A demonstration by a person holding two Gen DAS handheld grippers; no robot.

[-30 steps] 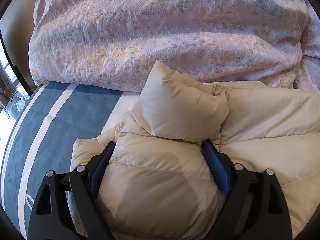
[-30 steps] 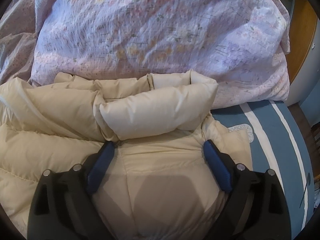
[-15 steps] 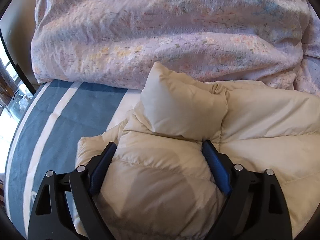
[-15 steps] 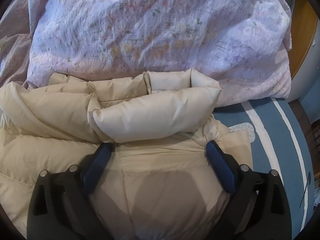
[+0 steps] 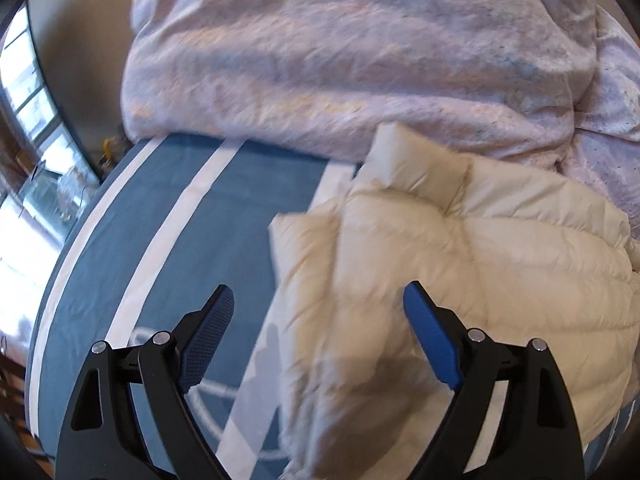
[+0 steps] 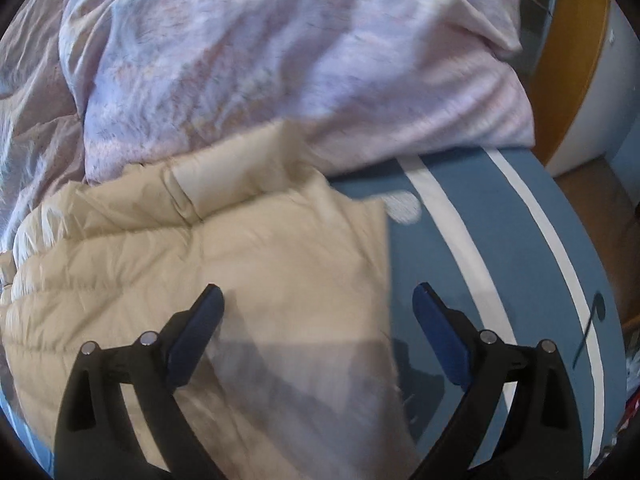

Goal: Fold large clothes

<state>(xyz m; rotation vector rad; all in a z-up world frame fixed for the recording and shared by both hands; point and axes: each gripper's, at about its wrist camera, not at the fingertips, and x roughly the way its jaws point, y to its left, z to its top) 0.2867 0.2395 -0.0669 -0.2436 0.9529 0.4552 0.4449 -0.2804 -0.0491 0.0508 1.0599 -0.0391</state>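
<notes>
1. A second ago both my claws were pressed down over the cream quilted puffer jacket [image 5: 460, 248]; now my left claw [image 5: 316, 344] and right claw [image 6: 316, 340] are lifted clear and swung outward, jaws wide, gripping nothing.
2. The jacket lies folded on the blue white-striped bed sheet [image 5: 168, 208], against the lilac floral duvet [image 5: 340, 60].
3. I judge this fold pressed and released; the bundle looks bulky and may spring open.
</notes>
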